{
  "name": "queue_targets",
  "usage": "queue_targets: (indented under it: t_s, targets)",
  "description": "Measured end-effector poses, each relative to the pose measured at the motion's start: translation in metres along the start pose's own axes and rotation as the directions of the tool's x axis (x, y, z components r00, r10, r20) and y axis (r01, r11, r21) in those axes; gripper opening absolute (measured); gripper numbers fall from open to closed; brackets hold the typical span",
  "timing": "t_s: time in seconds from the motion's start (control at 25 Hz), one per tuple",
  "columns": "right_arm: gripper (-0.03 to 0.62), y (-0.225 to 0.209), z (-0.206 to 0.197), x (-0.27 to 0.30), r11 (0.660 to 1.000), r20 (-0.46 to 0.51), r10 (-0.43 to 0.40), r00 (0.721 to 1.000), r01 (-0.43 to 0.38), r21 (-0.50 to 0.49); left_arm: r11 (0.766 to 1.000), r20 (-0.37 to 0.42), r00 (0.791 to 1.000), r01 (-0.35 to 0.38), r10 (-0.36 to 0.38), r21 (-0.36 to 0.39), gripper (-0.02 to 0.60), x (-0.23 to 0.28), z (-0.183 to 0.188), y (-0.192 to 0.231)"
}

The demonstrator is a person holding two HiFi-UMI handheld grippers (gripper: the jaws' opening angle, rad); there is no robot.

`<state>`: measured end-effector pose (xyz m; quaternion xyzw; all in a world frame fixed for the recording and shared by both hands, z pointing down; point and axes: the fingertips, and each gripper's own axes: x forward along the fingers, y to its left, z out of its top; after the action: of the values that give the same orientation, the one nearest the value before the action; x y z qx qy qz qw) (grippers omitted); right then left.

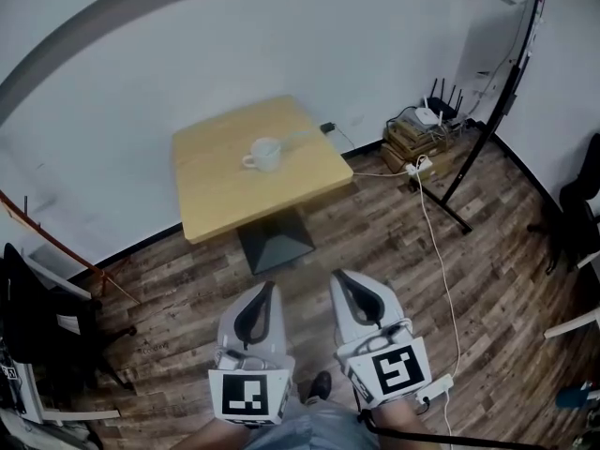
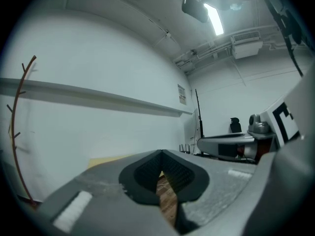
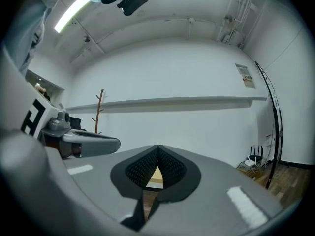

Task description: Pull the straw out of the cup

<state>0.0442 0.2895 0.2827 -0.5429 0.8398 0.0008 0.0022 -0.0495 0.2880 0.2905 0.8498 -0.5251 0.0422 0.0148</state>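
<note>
The left gripper (image 1: pixel 263 292) hangs low by the person's lap, held level, its jaws pinched together at the tips with nothing between them, probably because nothing is within reach to take; ahead and well apart, the white cup (image 1: pixel 265 153) sits near the middle of the small wooden table (image 1: pixel 211 190), handle to the left, with the straw (image 1: pixel 298 137) leaning out over its rim toward the right, a free end that offers a grip; the right gripper (image 1: pixel 344 279) rides just beside the left, likewise closed and empty; both point toward the table, which suits an approach not yet begun
</note>
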Motion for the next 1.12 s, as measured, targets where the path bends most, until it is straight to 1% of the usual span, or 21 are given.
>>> queue_targets:
  t_s: [0.08, 0.2, 0.28, 0.4, 0.48, 0.68, 0.92, 1.12]
  targets:
    - [0.006, -0.003, -0.007, 0.001, 1.000, -0.012, 0.009, 1.000, -0.008, 0.017, 1.000, -0.021, 1.000, -0.005, 0.005, 0.006, 0.020, 0.002, -0.008, 0.000]
    - [0.006, -0.006, -0.014, 0.006, 0.999, -0.026, 0.018, 0.999, -0.017, 0.036, 1.000, -0.020, 1.000, -0.010, 0.010, -0.004, 0.020, 0.010, -0.009, 0.001]
    - [0.006, -0.009, -0.019, 0.013, 0.998, -0.036, 0.025, 0.999, -0.023, 0.052, 1.000, -0.034, 0.999, -0.012, 0.011, -0.009, 0.020, 0.018, -0.013, 0.004]
    - [0.006, -0.016, -0.028, 0.029, 0.997, -0.056, 0.033, 0.998, -0.029, 0.069, 1.000, -0.056, 0.998, -0.007, 0.007, -0.010, 0.020, 0.035, -0.022, 0.012]
    - [0.006, -0.024, -0.031, 0.044, 0.997, -0.065, 0.031, 0.997, -0.027, 0.065, 1.000, -0.051, 0.999, 0.003, -0.004, -0.016, 0.020, 0.053, -0.023, 0.018]
    - [0.006, -0.047, -0.031, 0.091, 0.998, -0.083, 0.033, 0.996, -0.029, 0.056, 0.998, -0.042, 0.999, 0.008, -0.011, -0.055, 0.020, 0.105, -0.018, 0.037]
    - [0.007, -0.067, -0.028, 0.166, 0.998, -0.092, 0.049, 0.995, -0.045, 0.040, 0.998, -0.025, 1.000, 0.005, -0.007, -0.067, 0.020, 0.169, -0.009, 0.079]
    - [0.007, -0.074, -0.020, 0.217, 0.999, -0.078, 0.054, 0.996, -0.053, 0.012, 0.997, 0.008, 1.000, 0.018, -0.017, -0.074, 0.020, 0.206, 0.003, 0.108]
